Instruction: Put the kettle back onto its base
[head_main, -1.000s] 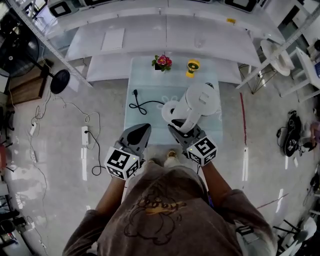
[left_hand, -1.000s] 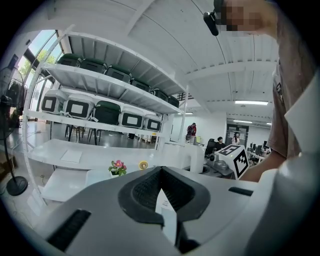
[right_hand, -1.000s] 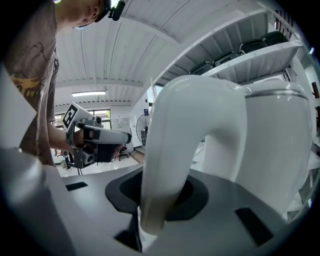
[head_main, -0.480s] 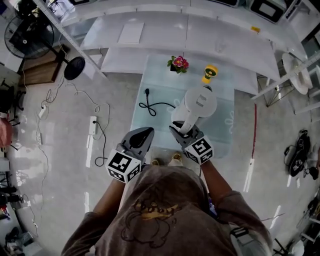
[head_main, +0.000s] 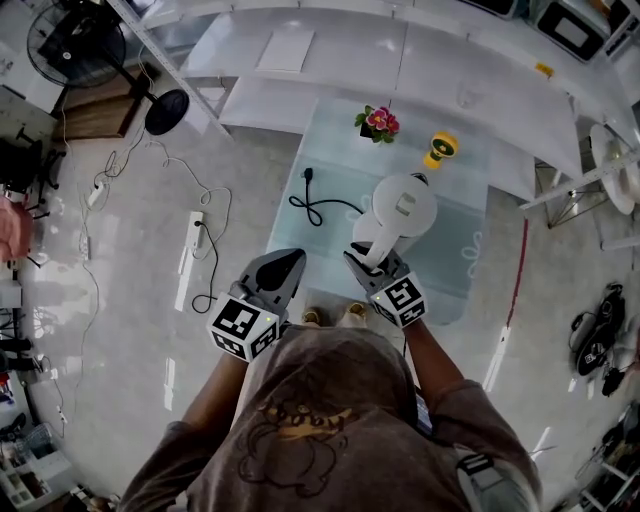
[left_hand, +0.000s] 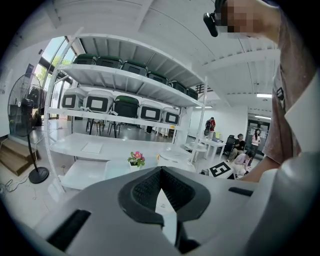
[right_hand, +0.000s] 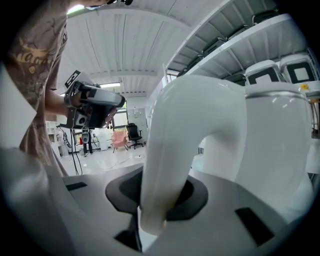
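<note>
In the head view the white kettle (head_main: 402, 205) hangs over the right half of the glass table (head_main: 320, 150). My right gripper (head_main: 366, 262) is shut on its curved handle (head_main: 377, 243). The right gripper view shows the handle (right_hand: 167, 150) pinched between the dark pads, with the kettle body (right_hand: 272, 145) just beyond. The base is hidden beneath the kettle; its black cord (head_main: 318, 204) runs out to the left. My left gripper (head_main: 286, 264) hovers at the table's near edge, left of the kettle, shut with nothing in it (left_hand: 161, 170).
A pot of pink flowers (head_main: 377, 121) and a small yellow object (head_main: 440, 148) stand at the table's far edge. Behind the table are white shelves (head_main: 330, 55). On the floor at the left lie a power strip (head_main: 190, 232) and a fan's base (head_main: 168, 110).
The kettle has come down and shifted left over the white base, which showed beside it a second ago and is now covered. The left gripper has sunk slightly.
</note>
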